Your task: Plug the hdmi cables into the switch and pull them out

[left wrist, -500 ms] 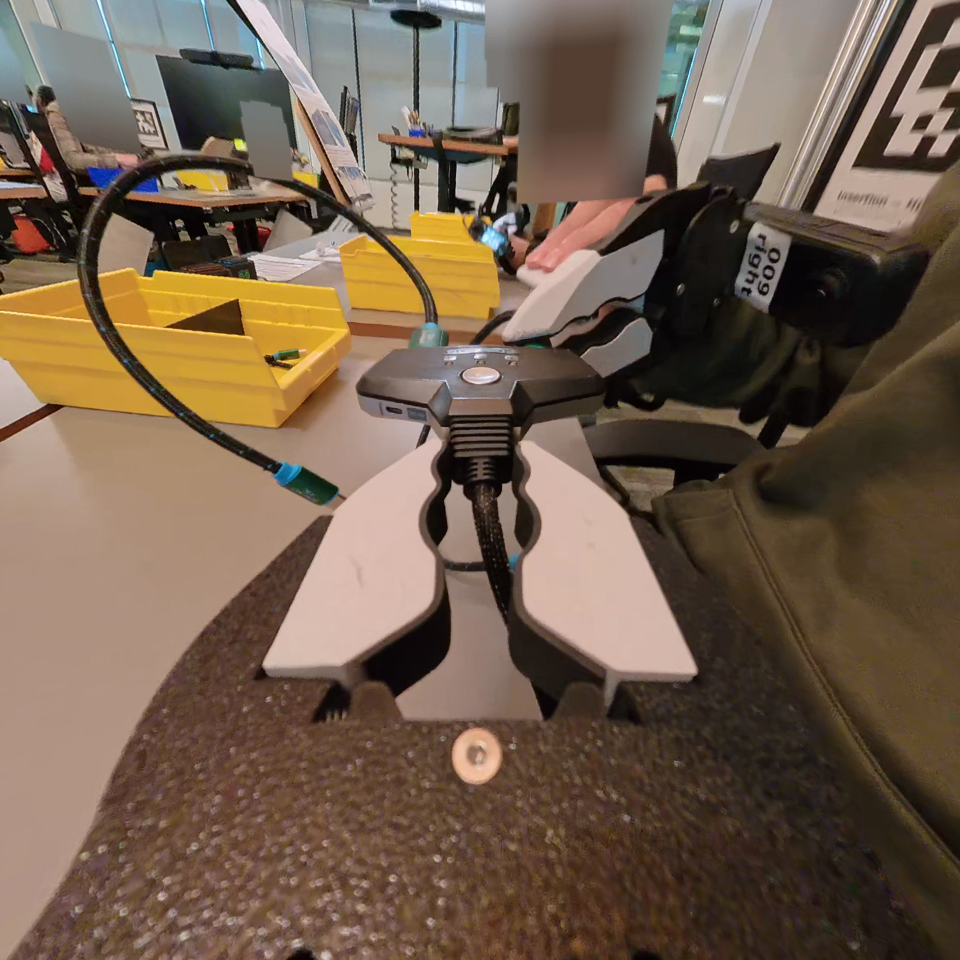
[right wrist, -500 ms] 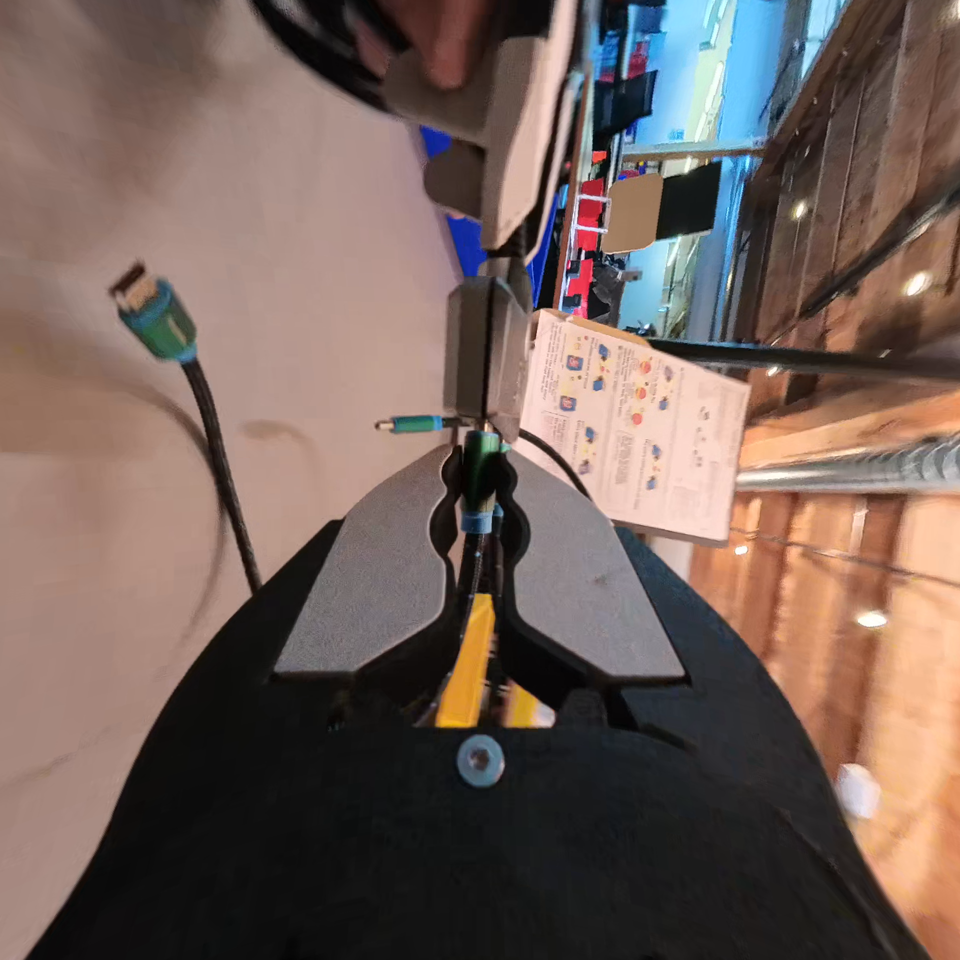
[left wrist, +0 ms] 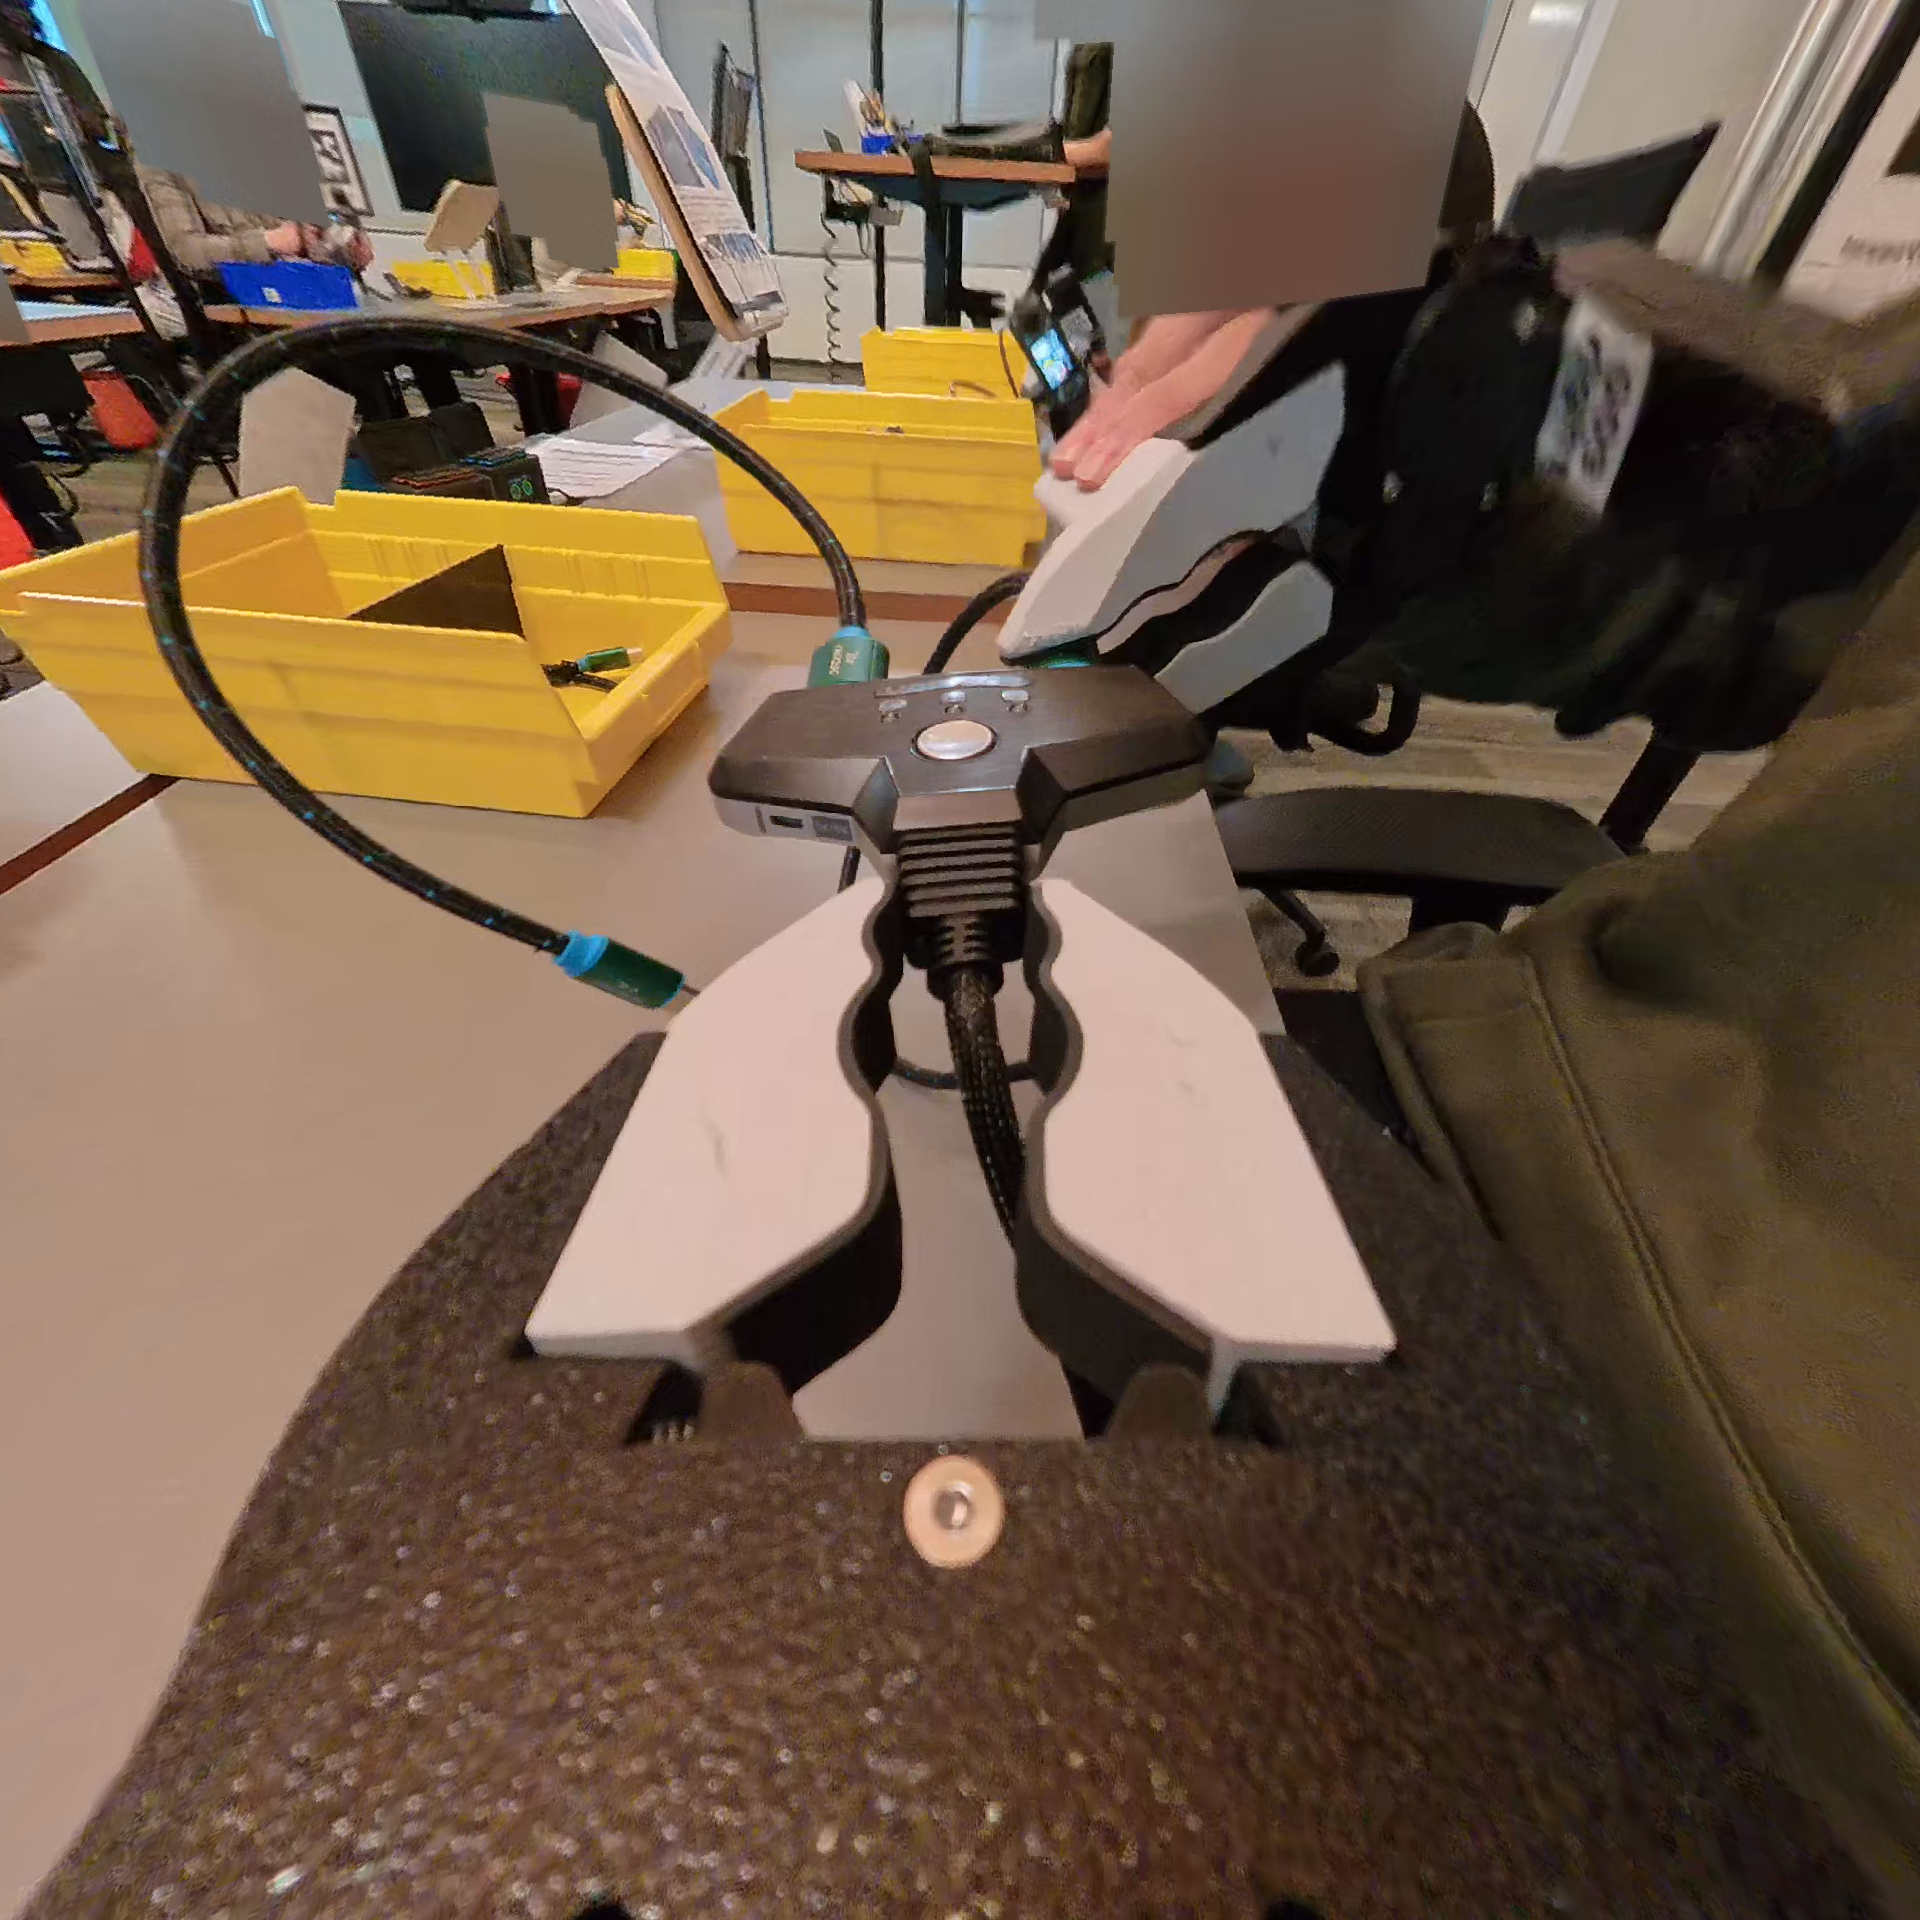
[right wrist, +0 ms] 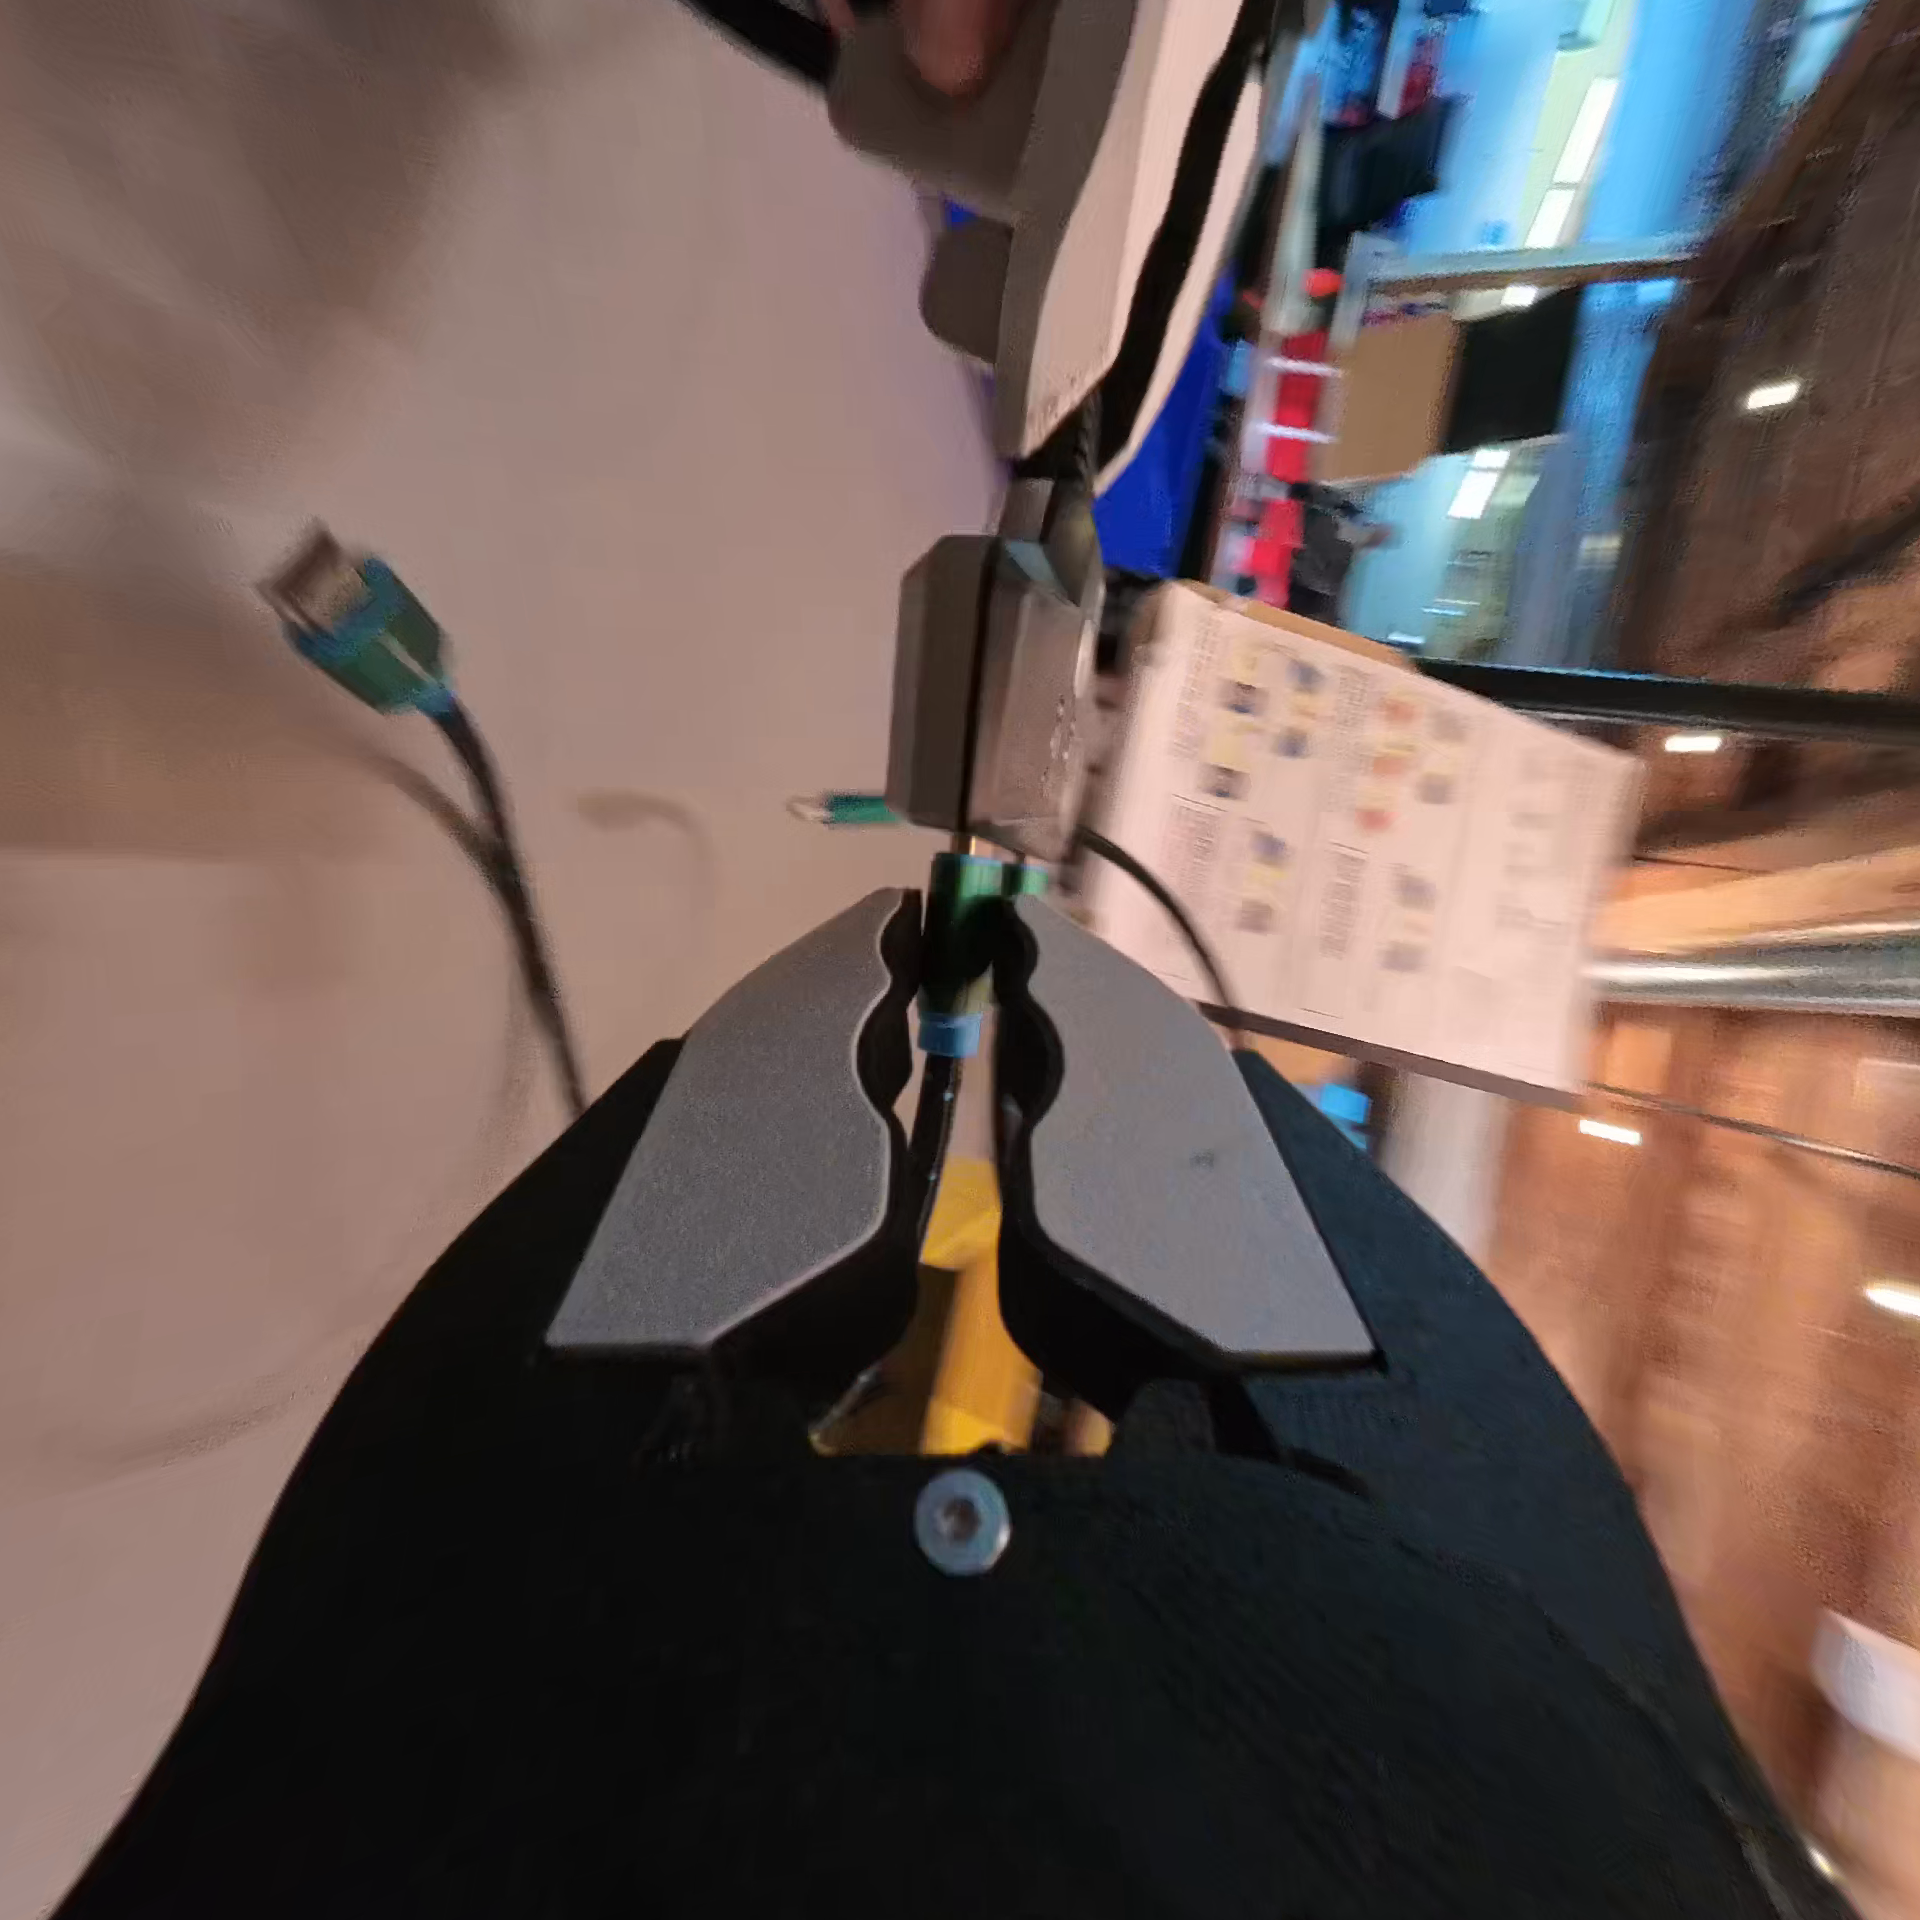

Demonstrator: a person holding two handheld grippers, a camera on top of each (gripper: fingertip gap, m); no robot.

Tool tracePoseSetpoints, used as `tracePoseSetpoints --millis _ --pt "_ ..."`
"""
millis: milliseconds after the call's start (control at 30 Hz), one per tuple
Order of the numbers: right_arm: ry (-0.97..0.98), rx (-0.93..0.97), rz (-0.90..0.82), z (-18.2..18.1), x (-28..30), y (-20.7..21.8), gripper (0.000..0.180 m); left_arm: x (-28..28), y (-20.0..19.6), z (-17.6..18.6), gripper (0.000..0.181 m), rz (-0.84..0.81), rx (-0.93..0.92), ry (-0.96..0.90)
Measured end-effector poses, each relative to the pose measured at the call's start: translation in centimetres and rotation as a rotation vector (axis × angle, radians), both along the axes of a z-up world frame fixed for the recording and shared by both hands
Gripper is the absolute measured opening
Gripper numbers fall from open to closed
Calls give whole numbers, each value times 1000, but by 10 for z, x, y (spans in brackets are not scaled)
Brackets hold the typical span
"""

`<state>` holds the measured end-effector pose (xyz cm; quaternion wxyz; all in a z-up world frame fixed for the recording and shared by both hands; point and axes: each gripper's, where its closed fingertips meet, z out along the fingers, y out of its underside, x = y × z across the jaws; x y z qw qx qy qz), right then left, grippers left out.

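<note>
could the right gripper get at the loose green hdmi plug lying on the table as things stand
Probably not yet. The right gripper is shut on another green hdmi plug at the black switch box. The loose green plug lies unobstructed on the grey table; the gripper must let go first.

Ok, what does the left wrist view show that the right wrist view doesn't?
Only the left wrist view shows the yellow bins, the switch's buttoned top and the left tool shut on its ribbed cable collar.
Only the right shows the right tool clamping a green plug against the switch's edge.
Both show the switch and a loose plug.
</note>
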<state>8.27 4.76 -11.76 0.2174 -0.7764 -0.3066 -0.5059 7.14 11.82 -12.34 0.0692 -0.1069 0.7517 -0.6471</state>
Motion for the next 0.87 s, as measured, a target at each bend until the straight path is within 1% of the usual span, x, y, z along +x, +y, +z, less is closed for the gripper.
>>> tracePoseSetpoints --millis 33,100,200,267,333,500,667,733,867 --pt "161 38 10 -6 -6 1 15 -2 1 -1 21 -12 14 -10" --pt "428 161 18 -6 -15 3 16 -5 2 2 21 -30 13 -42" --pt "769 278 32 -4 -24 5 20 -9 5 5 21 -43 8 -121" --pt "933 358 57 0 -30 10 22 -10 8 6 21 -51 -8 -151" --pt "1041 409 76 2 -34 15 23 -12 10 7 21 -64 -32 -170" --pt "1099 426 75 -2 -36 19 23 -12 12 6 21 -80 -63 -186" --pt "1207 451 52 -6 -40 20 23 -13 10 8 21 -88 -79 -186" --pt "1156 462 64 -3 -37 21 23 -12 11 9 21 -82 -90 -176" --pt "1100 409 29 -6 -36 21 23 -10 11 5 21 -85 -95 -162"
